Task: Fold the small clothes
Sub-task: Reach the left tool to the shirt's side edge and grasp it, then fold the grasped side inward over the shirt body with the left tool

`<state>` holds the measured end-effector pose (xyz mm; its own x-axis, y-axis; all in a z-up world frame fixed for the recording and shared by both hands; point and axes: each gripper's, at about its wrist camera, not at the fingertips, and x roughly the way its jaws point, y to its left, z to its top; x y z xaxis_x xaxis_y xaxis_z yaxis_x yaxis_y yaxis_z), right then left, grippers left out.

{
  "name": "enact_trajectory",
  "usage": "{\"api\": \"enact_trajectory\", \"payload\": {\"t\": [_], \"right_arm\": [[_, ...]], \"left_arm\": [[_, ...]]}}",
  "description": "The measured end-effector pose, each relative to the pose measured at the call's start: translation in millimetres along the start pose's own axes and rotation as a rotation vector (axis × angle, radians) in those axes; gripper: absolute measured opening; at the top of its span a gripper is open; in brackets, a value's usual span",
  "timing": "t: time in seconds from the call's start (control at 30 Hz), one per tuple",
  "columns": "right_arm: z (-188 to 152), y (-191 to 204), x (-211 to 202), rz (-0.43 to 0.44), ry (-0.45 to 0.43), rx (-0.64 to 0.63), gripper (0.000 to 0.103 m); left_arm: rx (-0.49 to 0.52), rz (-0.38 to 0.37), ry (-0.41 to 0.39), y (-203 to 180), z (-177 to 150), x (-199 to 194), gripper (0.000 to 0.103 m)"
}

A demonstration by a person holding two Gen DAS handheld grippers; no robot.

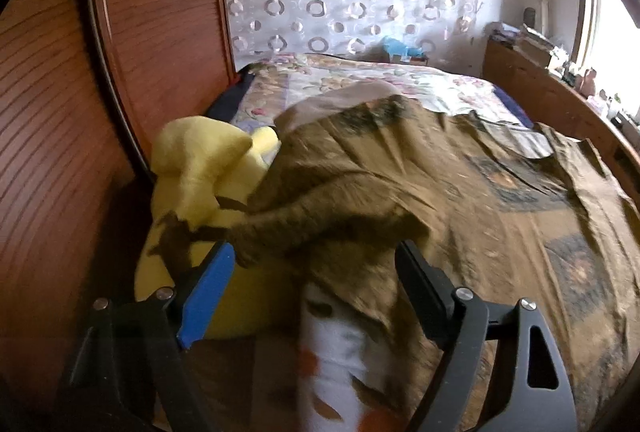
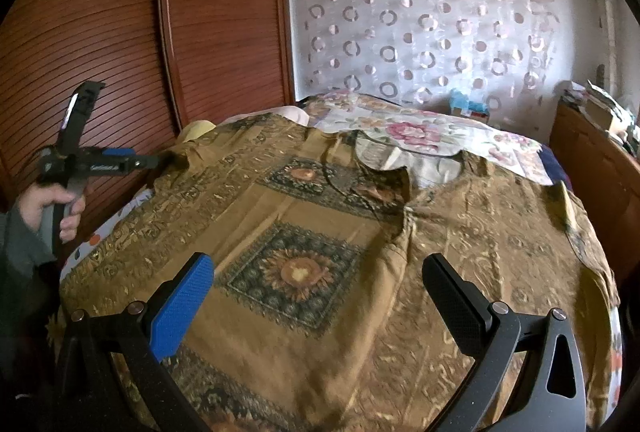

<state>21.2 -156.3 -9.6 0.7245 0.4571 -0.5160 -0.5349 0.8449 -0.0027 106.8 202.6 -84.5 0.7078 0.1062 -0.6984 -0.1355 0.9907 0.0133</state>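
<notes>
A large brown patterned garment [image 2: 320,232] lies spread over the bed, neckline toward the far side. In the left wrist view its left sleeve [image 1: 320,228] bunches up between and just beyond my fingers. My left gripper [image 1: 316,252] is open, its jaws on either side of the bunched sleeve without closing on it. It also shows in the right wrist view [image 2: 160,162], held by a hand at the garment's left edge. My right gripper [image 2: 320,272] is open and empty above the garment's front, over a sunflower square [image 2: 298,272].
A yellow plush toy [image 1: 208,168] lies at the bed's left edge by the wooden wardrobe doors [image 1: 140,32]. A white cloth with orange spots [image 1: 340,364] lies under the garment. A floral bedspread [image 2: 420,136] covers the far bed. A wooden cabinet [image 2: 592,160] stands right.
</notes>
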Motion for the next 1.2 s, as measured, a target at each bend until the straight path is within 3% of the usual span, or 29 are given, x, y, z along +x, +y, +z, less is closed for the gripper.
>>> {"api": "enact_trajectory", "payload": {"t": [0.07, 0.23, 0.3, 0.4, 0.43, 0.53, 0.63, 0.8, 1.07, 1.17, 1.2], "right_arm": [[2.7, 0.5, 2.8, 0.008, 0.000, -0.001, 0.103], [1.0, 2.6, 4.6, 0.015, 0.001, -0.010, 0.103], [0.6, 0.4, 7.1, 0.011, 0.006, -0.015, 0.103], [-0.5, -2.5, 7.9, 0.006, 0.009, -0.009, 0.103], [-0.1, -3.8, 9.0, 0.004, 0.010, -0.005, 0.103], [0.8, -5.5, 11.9, 0.002, 0.014, 0.008, 0.103], [-0.9, -6.6, 12.0, -0.001, 0.014, 0.013, 0.103], [-4.2, -10.0, 9.7, -0.009, 0.014, 0.031, 0.103], [-8.2, -19.9, 5.9, -0.023, 0.007, 0.061, 0.103], [-10.8, -22.5, 4.8, -0.029, 0.011, 0.065, 0.103], [-11.5, -22.9, 4.5, -0.030, 0.013, 0.067, 0.103]], "left_arm": [[0.027, -0.001, 0.011, 2.2, 5.3, 7.8, 0.082], [0.107, -0.018, 0.076, 6.0, 14.1, 34.9, 0.063], [0.142, 0.002, 0.116, 6.8, 12.3, 45.3, 0.060], [0.156, -0.010, 0.109, 9.1, 13.0, 44.1, 0.036], [0.155, -0.016, 0.107, 9.5, 14.3, 42.6, 0.016], [0.166, -0.017, 0.091, 5.3, 19.0, 36.3, 0.004], [0.192, -0.009, 0.018, -6.6, 24.6, 17.1, 0.004], [0.205, -0.087, -0.066, -35.0, 41.6, -23.9, 0.004], [0.316, -0.176, -0.061, -102.4, 32.4, -39.9, 0.005], [0.304, -0.214, -0.045, -110.0, 20.7, -40.8, 0.016], [0.295, -0.227, -0.047, -112.4, 15.2, -43.8, 0.025]]}}
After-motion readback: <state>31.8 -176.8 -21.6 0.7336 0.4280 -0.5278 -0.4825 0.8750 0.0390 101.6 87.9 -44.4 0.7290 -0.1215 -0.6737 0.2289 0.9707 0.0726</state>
